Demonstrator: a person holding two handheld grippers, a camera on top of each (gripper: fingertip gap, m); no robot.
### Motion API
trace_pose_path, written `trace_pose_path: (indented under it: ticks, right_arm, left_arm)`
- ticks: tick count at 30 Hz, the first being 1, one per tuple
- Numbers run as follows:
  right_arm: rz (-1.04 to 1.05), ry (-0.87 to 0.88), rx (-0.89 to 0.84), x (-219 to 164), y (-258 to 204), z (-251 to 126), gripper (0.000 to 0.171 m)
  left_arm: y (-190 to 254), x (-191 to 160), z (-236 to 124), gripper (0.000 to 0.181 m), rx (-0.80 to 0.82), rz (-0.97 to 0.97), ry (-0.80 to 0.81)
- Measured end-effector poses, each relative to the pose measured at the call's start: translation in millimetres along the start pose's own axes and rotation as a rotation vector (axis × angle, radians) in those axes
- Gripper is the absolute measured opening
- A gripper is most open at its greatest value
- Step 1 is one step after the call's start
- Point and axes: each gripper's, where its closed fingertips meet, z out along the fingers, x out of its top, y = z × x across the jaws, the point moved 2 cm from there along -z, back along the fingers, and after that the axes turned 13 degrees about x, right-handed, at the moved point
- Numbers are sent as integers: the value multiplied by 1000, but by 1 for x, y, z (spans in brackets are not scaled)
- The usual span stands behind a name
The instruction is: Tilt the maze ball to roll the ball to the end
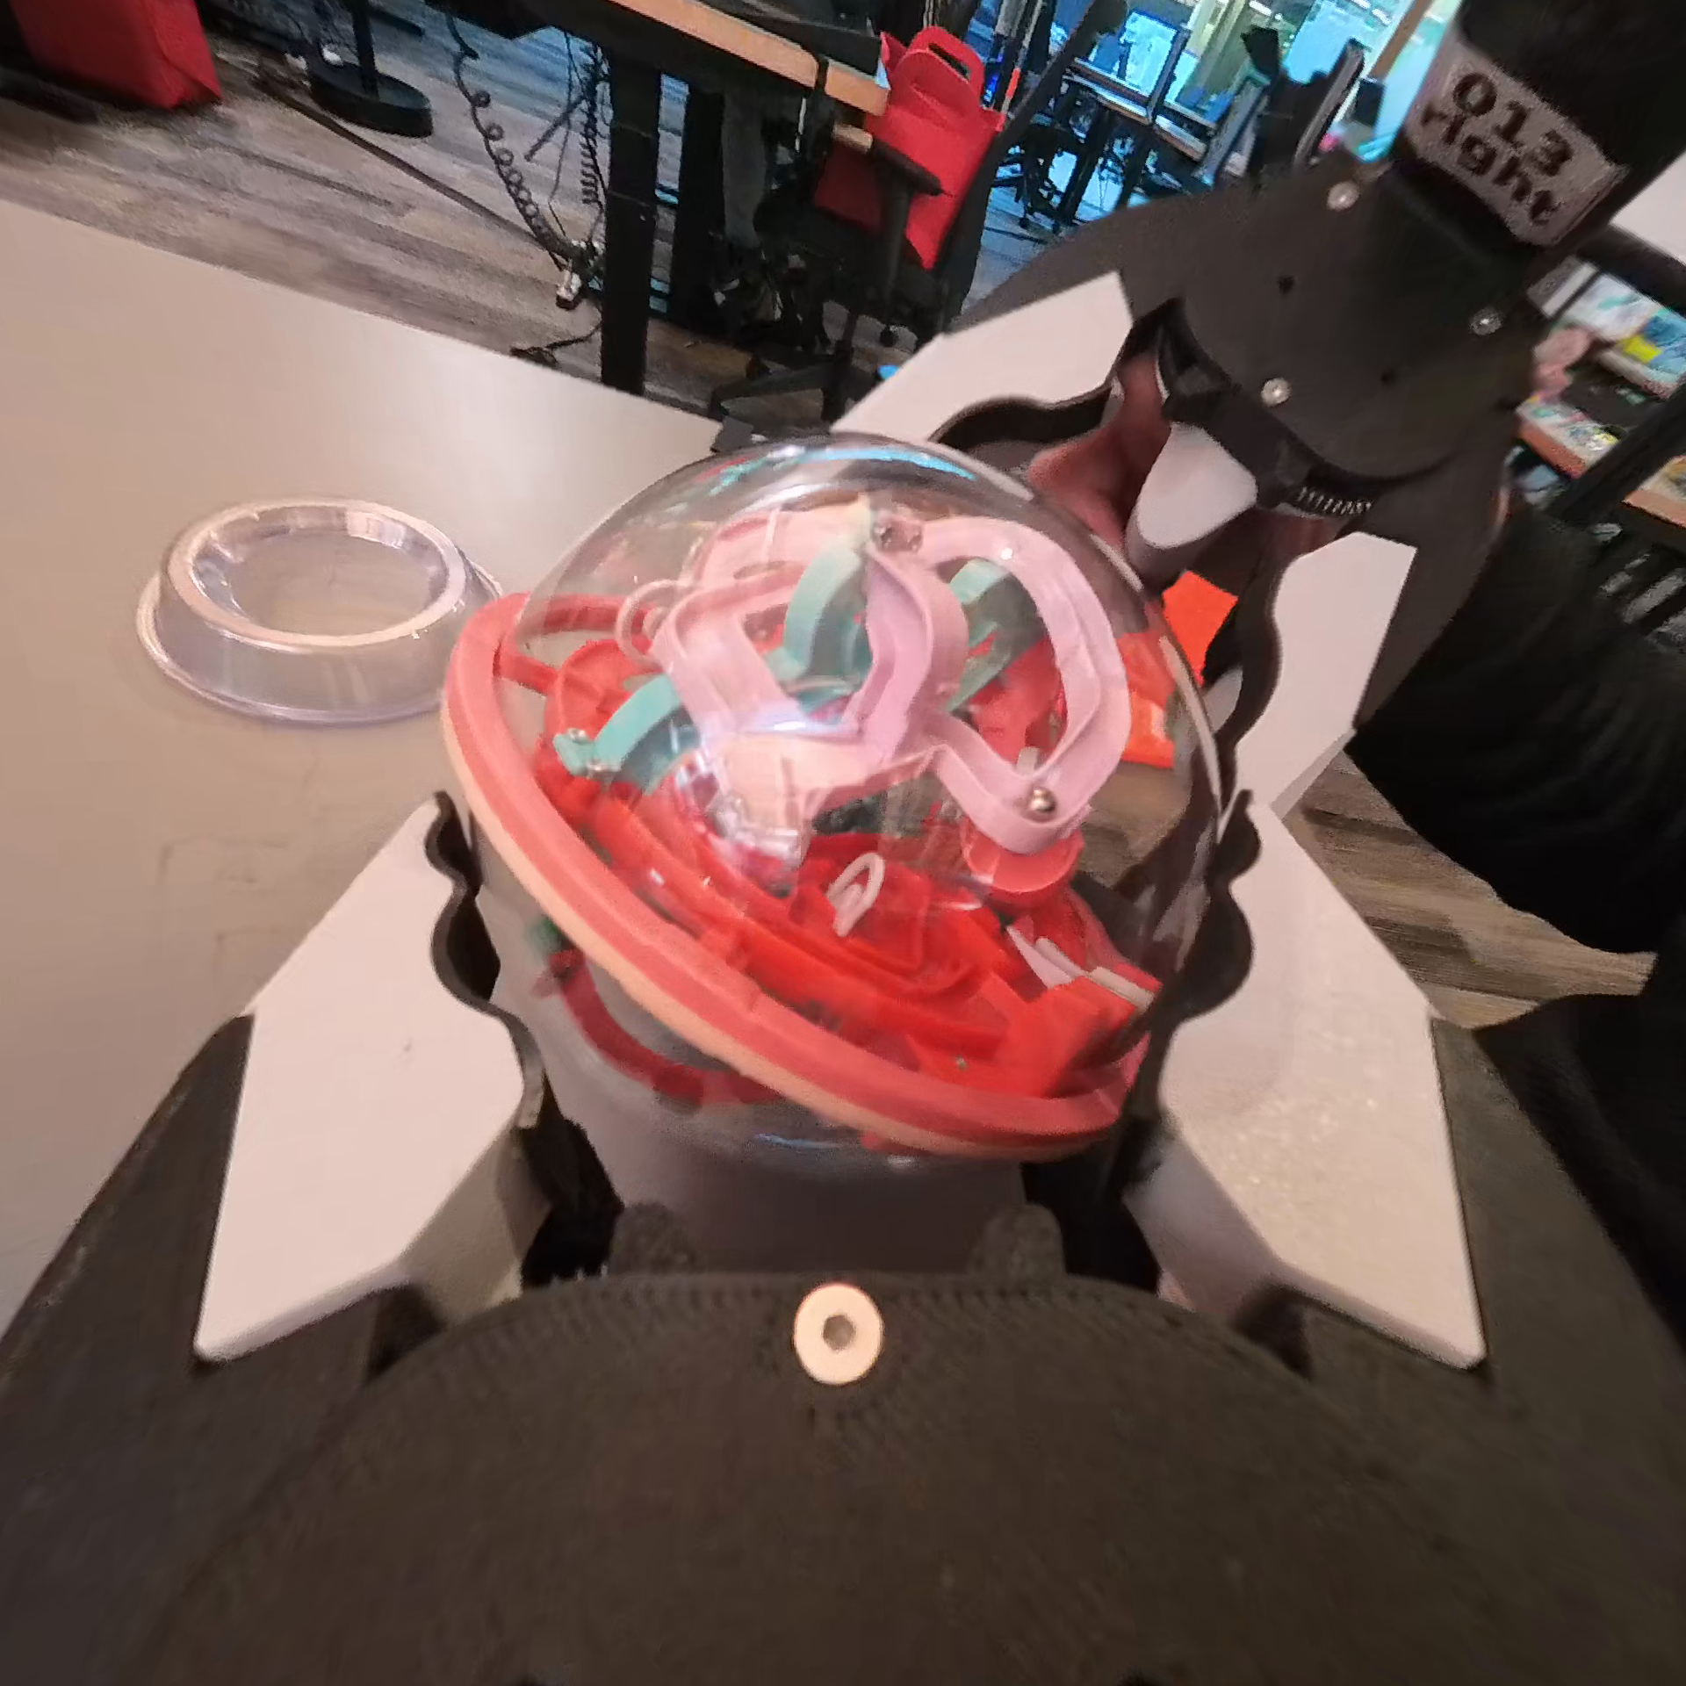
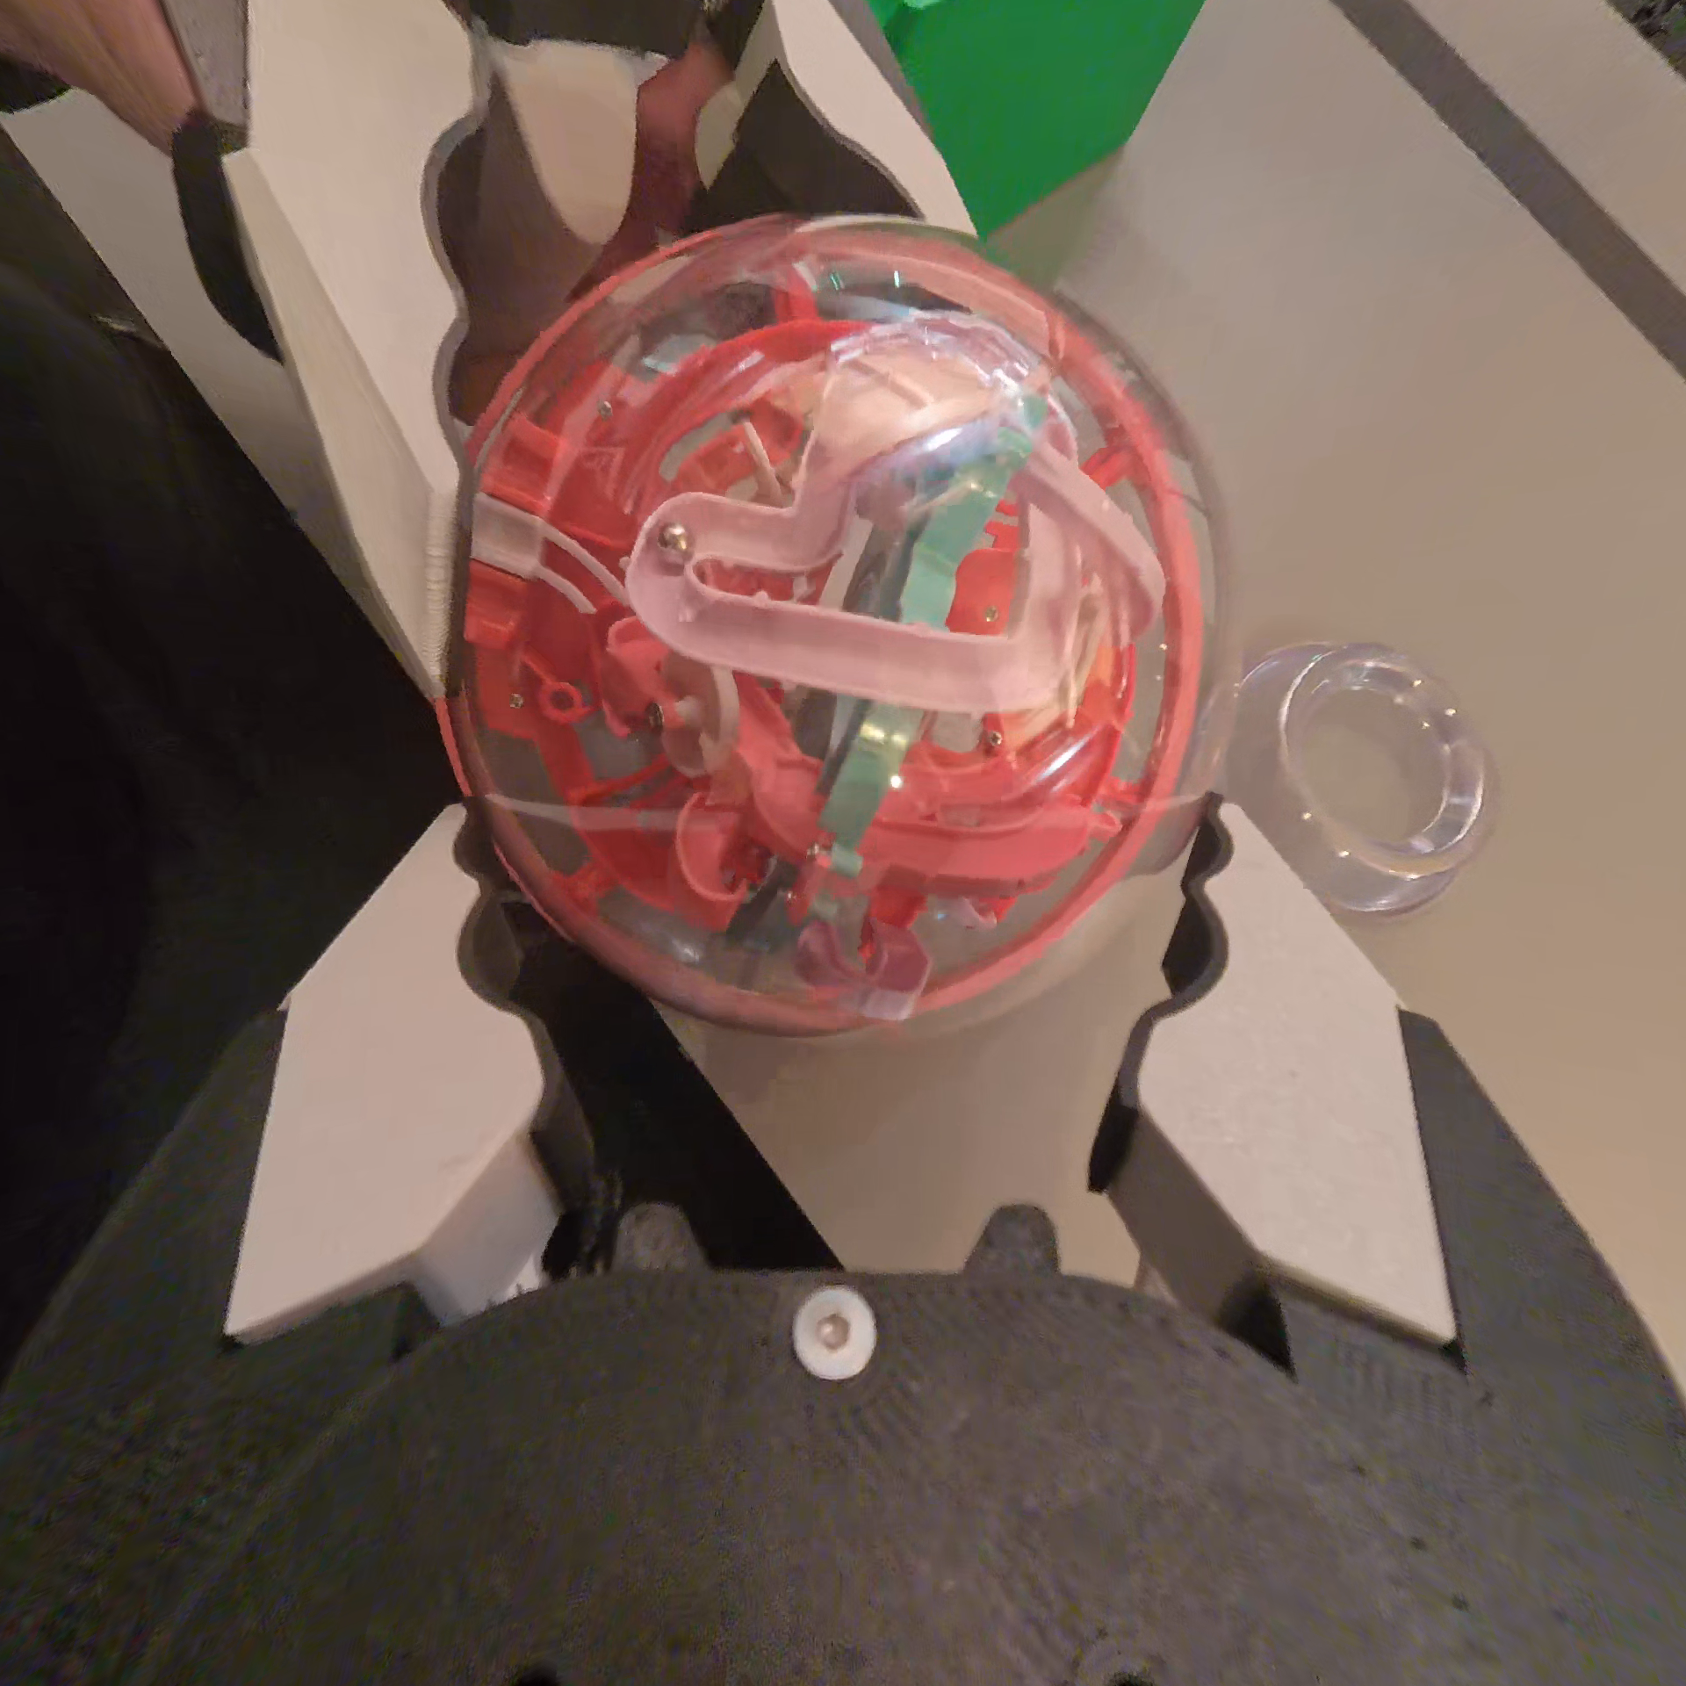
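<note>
The maze ball (image 1: 821, 803) is a clear sphere with a red rim band and red, pink and teal tracks inside, held tilted above the table. My left gripper (image 1: 848, 821) is shut on it, one finger on each side. My right gripper (image 2: 835, 821) is also shut on the maze ball (image 2: 821, 620) from the opposite side. One right finger (image 1: 1323, 657) shows beyond the sphere in the left wrist view. One left finger (image 2: 347, 383) shows in the right wrist view. A small steel ball (image 1: 1040, 803) sits at an end bend of the pink track, also seen in the right wrist view (image 2: 675, 538).
A clear plastic stand ring (image 1: 228, 657) lies on the pale table (image 1: 182, 411), left of the sphere; it also shows in the right wrist view (image 2: 1368, 858). A green box (image 2: 1031, 109) stands on the table. Desks, chairs and red bags (image 1: 921, 137) stand beyond the table edge.
</note>
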Motion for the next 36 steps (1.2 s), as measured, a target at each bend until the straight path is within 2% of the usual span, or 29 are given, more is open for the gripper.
trace_pose_path:
  ticks: [8, 15, 21, 26, 36]
  right_arm:
    - [-64, -5, 45, 17, 2, -3, 151]
    - [-24, -63, 148, 25, 12, 2, 151]
    - [56, -87, 278, 29, 21, 5, 151]
    - [135, -70, 372, 29, 25, 4, 151]
    - [238, -16, 443, 26, 31, 1, 151]
  left_arm:
    - [5, -20, 8, 151, -166, -213, -91]
    - [-2, -23, 9, 151, -248, -357, -104]
    - [-5, -27, 8, 149, -326, -495, -188]
    - [-1, -27, 10, 150, -369, -619, -210]
    - [0, -23, 14, 148, -376, -693, -238]
